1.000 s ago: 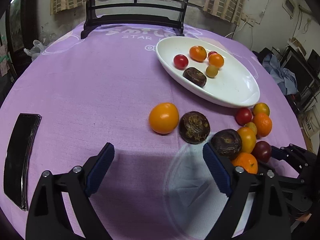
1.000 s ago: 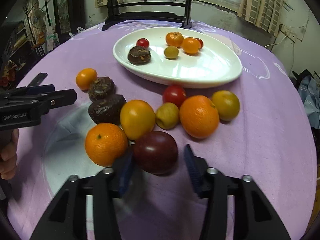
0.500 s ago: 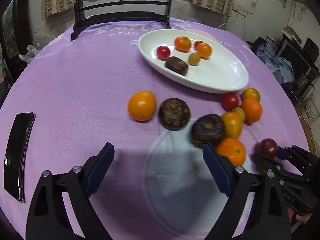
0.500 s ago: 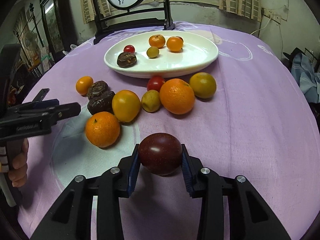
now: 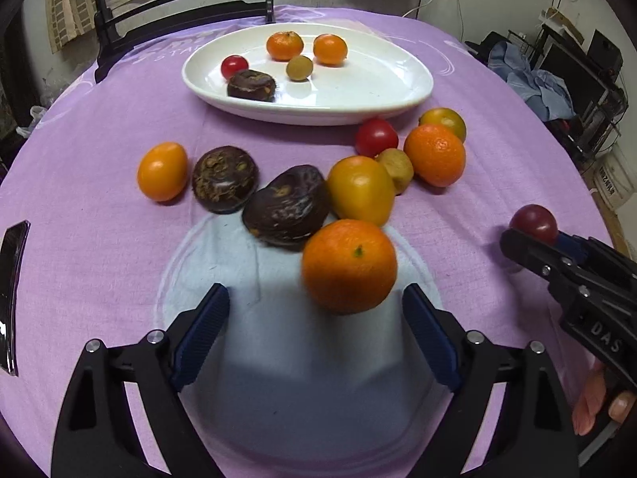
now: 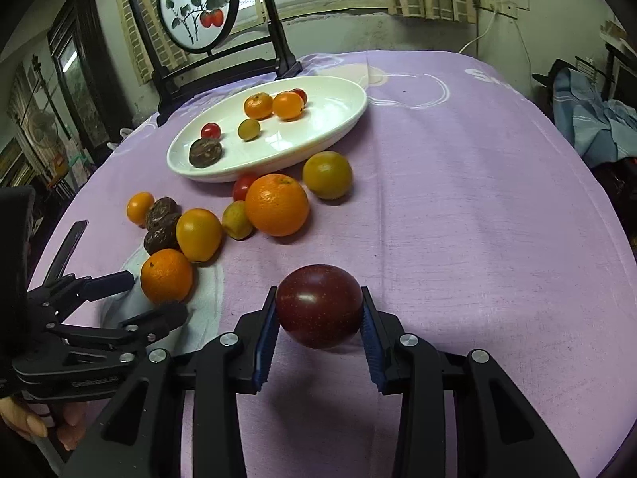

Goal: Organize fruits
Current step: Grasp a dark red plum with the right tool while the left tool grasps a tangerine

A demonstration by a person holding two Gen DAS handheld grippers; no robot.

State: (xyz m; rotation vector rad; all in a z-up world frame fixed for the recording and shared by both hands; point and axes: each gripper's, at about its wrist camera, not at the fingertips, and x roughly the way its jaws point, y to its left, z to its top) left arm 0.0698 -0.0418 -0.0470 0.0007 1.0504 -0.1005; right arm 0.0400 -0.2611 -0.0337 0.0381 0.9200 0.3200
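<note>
My right gripper point(image 6: 318, 320) is shut on a dark red plum point(image 6: 318, 310) and holds it above the purple cloth; the plum also shows in the left wrist view point(image 5: 533, 223). My left gripper point(image 5: 314, 318) is open, its jaws on either side of an orange point(image 5: 349, 265) at the near end of the fruit pile, not touching it. Behind lie two dark brown fruits point(image 5: 286, 205), a yellow-orange fruit point(image 5: 360, 189) and more. A white oval plate point(image 5: 378, 95) holds several small fruits.
A lone orange fruit point(image 5: 162, 171) lies left of the pile. A black phone point(image 5: 10, 279) lies at the left table edge. A dark wooden stand with a round painting point(image 6: 199, 8) stands behind the plate. The table edge drops off at the right.
My right gripper lifted the plum away from the pile and swung right. My left gripper moved forward to the near orange, now between its open jaws.
</note>
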